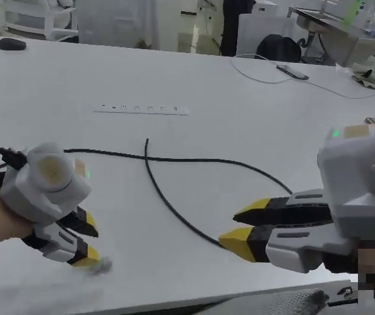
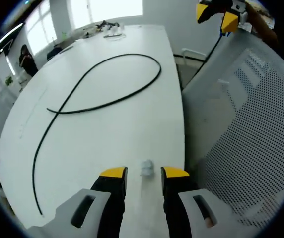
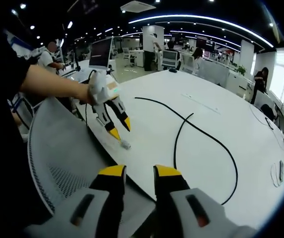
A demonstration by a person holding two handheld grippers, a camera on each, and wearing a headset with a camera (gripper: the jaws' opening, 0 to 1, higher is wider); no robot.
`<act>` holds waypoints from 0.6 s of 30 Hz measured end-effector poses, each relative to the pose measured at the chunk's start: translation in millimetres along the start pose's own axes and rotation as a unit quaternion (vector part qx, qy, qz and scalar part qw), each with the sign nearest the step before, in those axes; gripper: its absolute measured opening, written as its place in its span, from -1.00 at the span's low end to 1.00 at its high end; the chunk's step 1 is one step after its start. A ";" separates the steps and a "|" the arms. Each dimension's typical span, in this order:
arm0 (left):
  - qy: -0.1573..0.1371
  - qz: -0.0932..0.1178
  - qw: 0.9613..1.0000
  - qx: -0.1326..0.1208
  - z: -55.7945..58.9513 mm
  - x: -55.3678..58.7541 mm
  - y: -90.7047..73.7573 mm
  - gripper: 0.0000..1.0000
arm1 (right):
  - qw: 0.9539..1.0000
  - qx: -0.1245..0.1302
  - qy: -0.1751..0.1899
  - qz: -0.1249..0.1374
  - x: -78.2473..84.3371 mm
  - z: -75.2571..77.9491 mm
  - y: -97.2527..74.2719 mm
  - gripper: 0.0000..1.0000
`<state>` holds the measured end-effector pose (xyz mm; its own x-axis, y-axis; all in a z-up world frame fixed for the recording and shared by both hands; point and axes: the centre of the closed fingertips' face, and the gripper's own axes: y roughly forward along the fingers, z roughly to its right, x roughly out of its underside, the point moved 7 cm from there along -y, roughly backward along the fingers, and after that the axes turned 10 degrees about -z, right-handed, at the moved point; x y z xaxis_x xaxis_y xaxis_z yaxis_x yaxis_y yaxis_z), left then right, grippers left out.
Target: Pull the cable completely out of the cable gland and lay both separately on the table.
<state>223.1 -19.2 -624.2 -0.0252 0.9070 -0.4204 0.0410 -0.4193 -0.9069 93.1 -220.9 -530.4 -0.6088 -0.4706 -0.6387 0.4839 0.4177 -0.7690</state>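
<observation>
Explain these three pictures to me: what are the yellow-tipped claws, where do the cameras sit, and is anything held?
No robot: a person holds a two-fingered gripper in each hand. The head view looks down from a headset; the two gripper views look along each gripper's yellow-tipped fingers. On the table lie a looped black cable and, apart from it, a grey cable gland just off the tips of the left gripper. The right gripper hangs by the table's near edge. Both are open, holding nothing.
</observation>
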 end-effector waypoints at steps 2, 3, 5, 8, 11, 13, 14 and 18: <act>-0.028 0.028 0.999 -0.013 7.1 -3.8 -26.2 -0.38 | 1.000 -0.013 0.001 0.007 -2.1 -4.0 1.1 -0.53; -0.044 0.038 0.998 -0.016 11.2 -4.0 -37.0 -0.36 | 1.000 -0.020 0.003 0.008 -2.5 -6.0 2.0 -0.53; -0.068 0.046 0.996 -0.037 22.5 -2.4 -64.2 -0.35 | 0.999 -0.030 0.004 0.010 -3.4 -10.2 3.5 -0.54; -0.097 0.077 0.990 -0.064 42.4 0.1 -99.5 -0.36 | 0.999 -0.044 -0.001 0.010 -3.9 -17.1 5.3 -0.53; -0.143 0.120 0.980 -0.070 61.8 6.4 -123.5 -0.33 | 0.999 -0.053 -0.004 0.005 -2.6 -20.8 5.9 -0.55; -0.177 0.138 0.971 -0.083 71.7 16.0 -133.8 -0.34 | 0.999 -0.053 -0.003 0.002 -1.6 -21.1 5.7 -0.55; -0.190 0.142 0.967 -0.091 74.9 20.8 -137.1 -0.35 | 0.999 -0.053 -0.002 0.001 -0.8 -21.1 5.7 -0.55; -0.237 0.151 0.949 -0.142 82.1 45.1 -145.3 -0.24 | 0.998 -0.058 0.014 -0.006 5.1 -19.2 7.0 -0.44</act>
<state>134.0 79.3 -513.6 -0.4134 0.5994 -0.6854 0.3841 -0.5677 -0.7281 81.3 -205.4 -538.5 -0.6319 -0.4544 -0.6279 0.4022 0.5003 -0.7668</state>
